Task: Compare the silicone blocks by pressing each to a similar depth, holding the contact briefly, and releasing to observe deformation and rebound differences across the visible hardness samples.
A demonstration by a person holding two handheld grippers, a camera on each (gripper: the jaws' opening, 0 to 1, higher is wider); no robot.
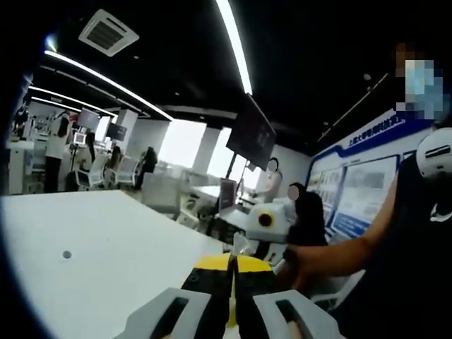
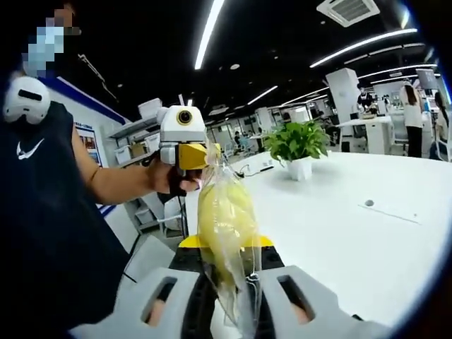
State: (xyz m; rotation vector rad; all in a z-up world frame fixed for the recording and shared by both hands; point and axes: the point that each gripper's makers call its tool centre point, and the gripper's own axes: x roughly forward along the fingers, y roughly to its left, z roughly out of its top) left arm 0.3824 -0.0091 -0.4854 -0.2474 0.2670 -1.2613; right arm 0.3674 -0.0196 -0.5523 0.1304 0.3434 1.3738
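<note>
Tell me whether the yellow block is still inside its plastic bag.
Inside. In the right gripper view the clear bag wraps the yellow block; the right gripper and left gripper pinch its two ends.

Bright ceiling strips (image 1: 233, 46) are blown out to white against a dark ceiling, and glare is thrown from the windows (image 1: 182, 143). The white table (image 2: 339, 212) is washed pale. Straight lines are bent hard toward the edges; soft blur is seen throughout.

White table (image 2: 395, 233), potted plant (image 2: 296, 145), dark ceiling, strip lights (image 1: 236, 46)
</note>
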